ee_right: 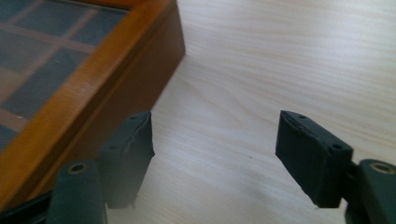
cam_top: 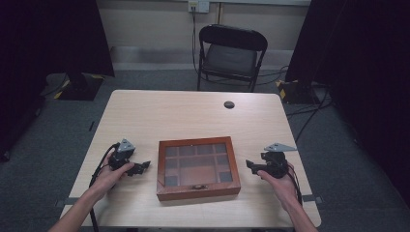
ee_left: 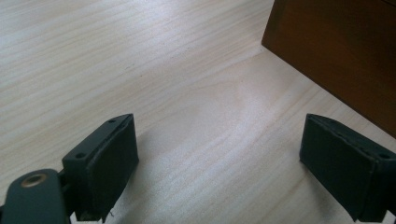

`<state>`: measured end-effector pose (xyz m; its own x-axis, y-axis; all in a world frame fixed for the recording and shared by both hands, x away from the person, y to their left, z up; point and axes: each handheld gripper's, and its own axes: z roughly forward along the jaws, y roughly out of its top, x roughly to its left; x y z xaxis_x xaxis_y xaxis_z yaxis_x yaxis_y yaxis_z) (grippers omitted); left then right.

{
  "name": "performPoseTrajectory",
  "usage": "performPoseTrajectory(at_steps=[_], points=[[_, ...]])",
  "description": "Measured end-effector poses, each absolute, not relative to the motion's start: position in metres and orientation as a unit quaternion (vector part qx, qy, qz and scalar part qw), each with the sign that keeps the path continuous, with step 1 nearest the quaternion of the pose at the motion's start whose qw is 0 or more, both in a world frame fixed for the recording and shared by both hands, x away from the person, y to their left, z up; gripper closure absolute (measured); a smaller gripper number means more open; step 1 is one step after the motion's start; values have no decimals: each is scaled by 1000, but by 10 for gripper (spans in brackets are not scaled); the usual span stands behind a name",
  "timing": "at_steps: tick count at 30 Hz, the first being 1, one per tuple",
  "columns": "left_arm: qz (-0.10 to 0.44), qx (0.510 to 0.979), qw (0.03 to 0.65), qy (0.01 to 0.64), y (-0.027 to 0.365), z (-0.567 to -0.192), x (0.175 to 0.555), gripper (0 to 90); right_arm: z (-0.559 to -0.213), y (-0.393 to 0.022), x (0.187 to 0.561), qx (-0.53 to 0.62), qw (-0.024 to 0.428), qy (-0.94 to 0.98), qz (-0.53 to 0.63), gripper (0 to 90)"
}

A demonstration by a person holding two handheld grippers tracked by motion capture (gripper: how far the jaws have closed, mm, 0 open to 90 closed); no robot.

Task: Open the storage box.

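A shallow wooden box (cam_top: 198, 168) with a glass lid over several compartments lies shut near the table's front edge, a small metal clasp at its front. My left gripper (cam_top: 144, 166) rests to the left of the box, pointing at it, open with nothing between its pads. In the left gripper view the box's dark side wall (ee_left: 341, 51) stands at the upper right beyond the gripper (ee_left: 238, 163). My right gripper (cam_top: 250, 165) sits to the right of the box, open and empty. In the right gripper view the box's corner (ee_right: 88, 70) is close beside the left pad of the gripper (ee_right: 219, 154).
The light wooden table (cam_top: 193, 116) has a round black cable grommet (cam_top: 229, 104) near its back edge. A black folding chair (cam_top: 232, 55) stands behind the table. Cables run over the grey carpet at the right, and dark curtains hang on both sides.
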<state>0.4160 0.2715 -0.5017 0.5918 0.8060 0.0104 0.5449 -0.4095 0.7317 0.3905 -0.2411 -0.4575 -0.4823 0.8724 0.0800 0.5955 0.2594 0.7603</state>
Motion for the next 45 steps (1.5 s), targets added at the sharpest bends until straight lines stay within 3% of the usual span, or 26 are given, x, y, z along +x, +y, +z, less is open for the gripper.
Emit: performPoseTrajectory(at_steps=[18, 31, 39, 45], points=[[182, 819, 354, 412, 271, -502, 417, 97, -420, -217, 376, 396, 110, 792, 451, 500], [183, 821, 352, 410, 271, -502, 418, 87, -402, -184, 366, 327, 63, 813, 478, 554], [183, 822, 352, 410, 271, -502, 418, 81, -378, -156, 368, 279, 51, 826, 488, 633], [183, 822, 352, 410, 271, -502, 418, 81, -376, -136, 370, 251, 26, 828, 501, 635]])
